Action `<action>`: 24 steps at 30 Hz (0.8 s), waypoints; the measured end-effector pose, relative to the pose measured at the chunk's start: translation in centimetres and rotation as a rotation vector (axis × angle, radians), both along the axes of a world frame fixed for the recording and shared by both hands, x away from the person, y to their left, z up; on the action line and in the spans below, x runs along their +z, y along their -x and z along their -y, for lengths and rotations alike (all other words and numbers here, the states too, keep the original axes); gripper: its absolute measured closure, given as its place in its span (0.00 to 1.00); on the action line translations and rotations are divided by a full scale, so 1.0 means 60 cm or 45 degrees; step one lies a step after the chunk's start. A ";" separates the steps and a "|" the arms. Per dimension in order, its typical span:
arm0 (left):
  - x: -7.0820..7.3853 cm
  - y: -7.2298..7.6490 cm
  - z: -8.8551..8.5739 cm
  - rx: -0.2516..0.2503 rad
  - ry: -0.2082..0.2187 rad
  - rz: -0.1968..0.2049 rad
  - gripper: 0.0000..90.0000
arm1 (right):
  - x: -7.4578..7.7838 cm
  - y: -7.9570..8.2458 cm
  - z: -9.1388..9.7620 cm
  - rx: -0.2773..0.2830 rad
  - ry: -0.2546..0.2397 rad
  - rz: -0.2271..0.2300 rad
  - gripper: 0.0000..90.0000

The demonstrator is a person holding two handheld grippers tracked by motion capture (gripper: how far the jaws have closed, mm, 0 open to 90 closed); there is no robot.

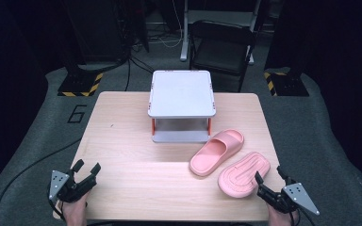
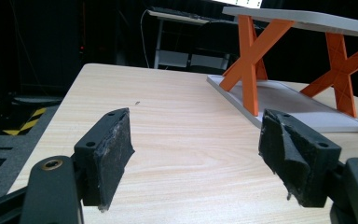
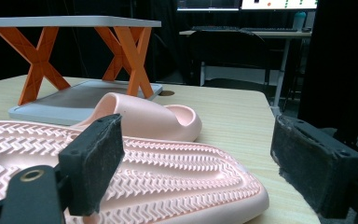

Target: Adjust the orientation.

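Slides (image 1: 217,151) (image 1: 244,173) lie beside two-tier rack (image 1: 182,92), one sole-up.

Black hand-held gripper (image 1: 86,172) pair: grey triangular plates, trailing black cables.

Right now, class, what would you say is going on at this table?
A person sits at a wooden table with a two-jaw gripper in each hand, holding nothing. The left gripper waits open at the near left corner. The right gripper is open beside a pink slipper lying sole up. Its partner, the upright slipper, lies just beyond, in front of a small grey shelf with orange legs.
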State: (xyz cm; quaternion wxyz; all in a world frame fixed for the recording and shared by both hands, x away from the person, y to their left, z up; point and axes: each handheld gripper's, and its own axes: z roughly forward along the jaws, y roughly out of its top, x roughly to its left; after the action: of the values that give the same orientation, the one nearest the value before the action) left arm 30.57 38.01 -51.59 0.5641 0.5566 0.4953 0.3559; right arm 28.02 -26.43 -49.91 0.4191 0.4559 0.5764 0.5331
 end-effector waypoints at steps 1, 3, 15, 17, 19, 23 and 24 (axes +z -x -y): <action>0.000 0.000 0.001 0.001 0.004 0.005 0.28 | 0.000 0.000 0.000 0.001 0.003 0.001 0.19; 0.001 0.000 0.002 -0.010 -0.006 -0.002 0.28 | 0.000 0.000 -0.001 0.007 0.007 0.001 0.19; 0.001 -0.004 0.018 -0.044 -0.026 -0.005 0.23 | 0.001 0.000 0.000 0.008 0.004 0.000 0.19; 0.001 -0.005 0.018 -0.046 -0.024 -0.017 0.20 | 0.001 0.000 0.000 0.005 0.002 -0.002 0.19; -0.001 -0.006 0.019 -0.041 -0.020 -0.026 0.19 | 0.001 0.000 0.001 0.003 0.000 -0.002 0.19; 0.005 -0.007 0.025 -0.067 -0.056 -0.014 0.17 | 0.000 0.000 -0.001 0.003 0.004 -0.006 0.19; 0.007 -0.009 0.033 -0.123 -0.059 -0.014 0.17 | 0.000 -0.001 -0.001 0.004 0.003 -0.008 0.19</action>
State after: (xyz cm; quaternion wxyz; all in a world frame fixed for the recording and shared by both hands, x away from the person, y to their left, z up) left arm 31.10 36.03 -51.19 0.5649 0.5947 0.4625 0.3367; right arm 28.06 -26.35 -49.89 0.4170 0.4561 0.5792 0.5316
